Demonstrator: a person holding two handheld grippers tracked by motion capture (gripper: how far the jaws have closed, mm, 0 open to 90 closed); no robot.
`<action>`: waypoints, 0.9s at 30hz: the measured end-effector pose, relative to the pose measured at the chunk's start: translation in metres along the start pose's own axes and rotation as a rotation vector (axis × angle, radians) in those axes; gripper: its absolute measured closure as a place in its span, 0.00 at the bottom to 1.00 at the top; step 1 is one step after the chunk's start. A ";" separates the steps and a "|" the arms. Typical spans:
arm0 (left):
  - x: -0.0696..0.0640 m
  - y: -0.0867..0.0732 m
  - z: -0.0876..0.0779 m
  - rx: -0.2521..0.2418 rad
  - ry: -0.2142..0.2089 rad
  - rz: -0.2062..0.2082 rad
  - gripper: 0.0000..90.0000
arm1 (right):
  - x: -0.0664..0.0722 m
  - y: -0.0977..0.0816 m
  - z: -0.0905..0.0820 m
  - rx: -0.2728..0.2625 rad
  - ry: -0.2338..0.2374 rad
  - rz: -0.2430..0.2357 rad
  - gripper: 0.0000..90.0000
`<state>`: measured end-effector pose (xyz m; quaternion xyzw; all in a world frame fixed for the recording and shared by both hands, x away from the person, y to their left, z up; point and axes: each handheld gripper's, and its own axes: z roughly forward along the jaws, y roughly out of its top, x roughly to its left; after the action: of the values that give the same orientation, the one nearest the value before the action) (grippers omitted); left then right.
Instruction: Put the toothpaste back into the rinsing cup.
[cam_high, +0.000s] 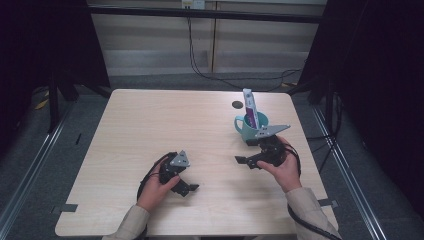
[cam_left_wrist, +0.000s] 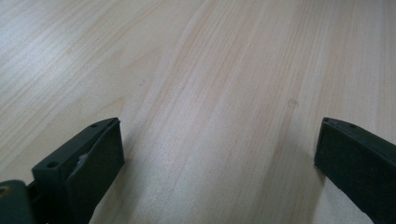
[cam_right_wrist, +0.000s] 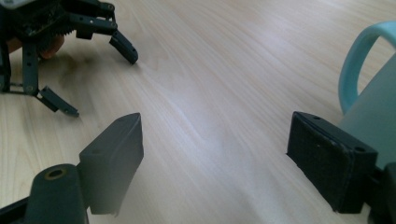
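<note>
Wooden table (cam_high: 150, 125), mug (cam_right_wrist: 373, 98) cropped, right gripper (cam_right_wrist: 215, 163) beside

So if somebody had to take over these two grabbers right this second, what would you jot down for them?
Left gripper: open, holding nothing, low over bare table.
Right gripper: open, holding nothing, just beside the mug, handle on its side.
Things: teal mug upright near the right edge, a white and purple tube standing in it, leaning.
Done: the tube appears to be in the mug.
Left: likely nothing but drawing both hands back; I can't be sure.

A lab: black-curtained bay (cam_high: 45, 45), floor rails (cam_high: 30, 165).
</note>
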<state>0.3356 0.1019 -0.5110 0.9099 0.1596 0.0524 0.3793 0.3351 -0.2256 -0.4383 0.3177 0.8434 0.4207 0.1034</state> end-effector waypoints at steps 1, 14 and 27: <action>0.000 0.000 0.000 -0.001 0.000 0.000 0.01 | 0.001 -0.002 0.001 0.003 0.006 -0.002 0.20; 0.000 0.000 0.000 -0.001 -0.001 0.000 0.01 | 0.010 -0.023 0.009 0.018 0.021 0.000 0.19; 0.000 0.000 0.000 0.001 -0.001 0.002 0.01 | 0.009 -0.047 0.013 0.013 0.020 0.042 0.19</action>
<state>0.3357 0.1018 -0.5111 0.9103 0.1584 0.0521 0.3790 0.3123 -0.2324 -0.4822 0.3321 0.8401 0.4206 0.0842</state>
